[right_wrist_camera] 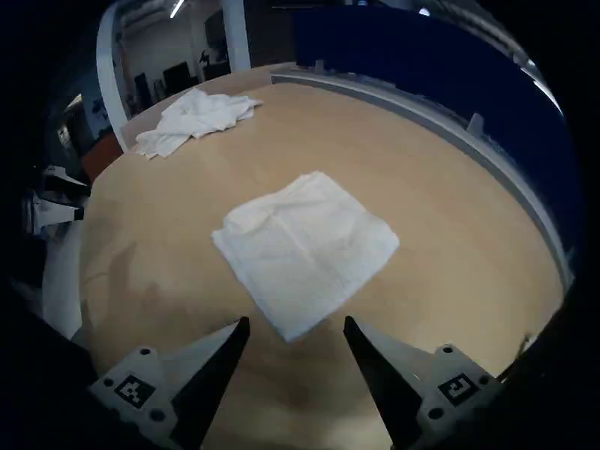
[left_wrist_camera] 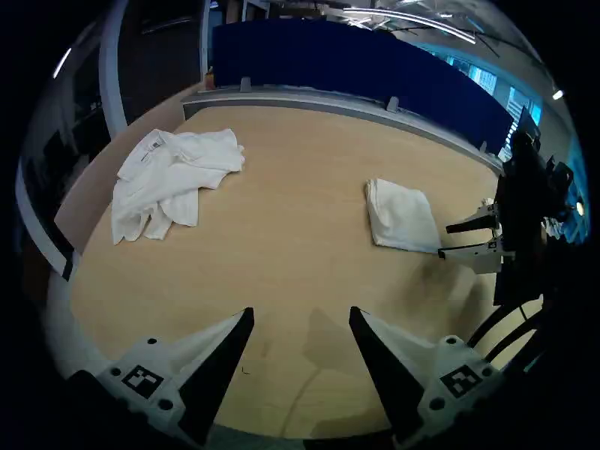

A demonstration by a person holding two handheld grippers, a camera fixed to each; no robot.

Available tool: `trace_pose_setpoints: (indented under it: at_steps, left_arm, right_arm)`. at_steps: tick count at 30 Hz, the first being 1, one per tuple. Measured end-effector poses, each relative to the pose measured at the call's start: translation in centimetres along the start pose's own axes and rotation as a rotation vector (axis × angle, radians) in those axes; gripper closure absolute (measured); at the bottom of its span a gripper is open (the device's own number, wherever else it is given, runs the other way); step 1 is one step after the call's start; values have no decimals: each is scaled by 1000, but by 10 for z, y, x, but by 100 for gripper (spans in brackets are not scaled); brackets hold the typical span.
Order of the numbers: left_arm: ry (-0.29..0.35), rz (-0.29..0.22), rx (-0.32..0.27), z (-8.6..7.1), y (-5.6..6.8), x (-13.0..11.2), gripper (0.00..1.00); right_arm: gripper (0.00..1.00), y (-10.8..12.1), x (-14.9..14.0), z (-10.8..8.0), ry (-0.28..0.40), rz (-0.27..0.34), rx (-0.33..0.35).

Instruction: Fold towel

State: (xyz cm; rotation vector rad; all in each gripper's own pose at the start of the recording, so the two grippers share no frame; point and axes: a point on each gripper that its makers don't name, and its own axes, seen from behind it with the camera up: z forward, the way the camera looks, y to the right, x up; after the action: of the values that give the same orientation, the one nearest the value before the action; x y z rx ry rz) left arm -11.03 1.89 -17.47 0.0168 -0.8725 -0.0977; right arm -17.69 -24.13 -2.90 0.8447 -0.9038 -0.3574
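White crumpled cloth (right_wrist_camera: 196,118) beyond folded towel (right_wrist_camera: 307,247)

Table (right_wrist_camera: 465,225): folded towel (right_wrist_camera: 307,247) lay flat near its middle, just ahead of the right gripper (right_wrist_camera: 295,321), whose fingers were apart. Crumpled cloth heap (right_wrist_camera: 196,118) lay at the far left corner, well apart from the towel. Partition (left_wrist_camera: 360,67) stood behind the far edge. From the left gripper (left_wrist_camera: 301,310): heap ahead-left, towel ahead-right.
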Motion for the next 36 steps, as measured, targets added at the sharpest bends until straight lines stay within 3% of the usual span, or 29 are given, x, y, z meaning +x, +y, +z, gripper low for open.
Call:
trace_pose_setpoints:
  at_steps: [4,16,20,36]
  left_arm:
    - [-1,-1,-1,-1,1,0,6]
    - [-4,-12,1,0,-3,-1,6]
    - [-5,-13,0,2,-3,-1,6]
    - [-4,-11,-1,4,-2,2,6]
  right_arm:
    - [8,1,-7,4,-5,0,-13]
    - [51,-1,-12,12,-16,19,-14]
    - [70,-2,-10,13,-14,27,-11]
    - [95,-2,-11,13,-20,37,-14]
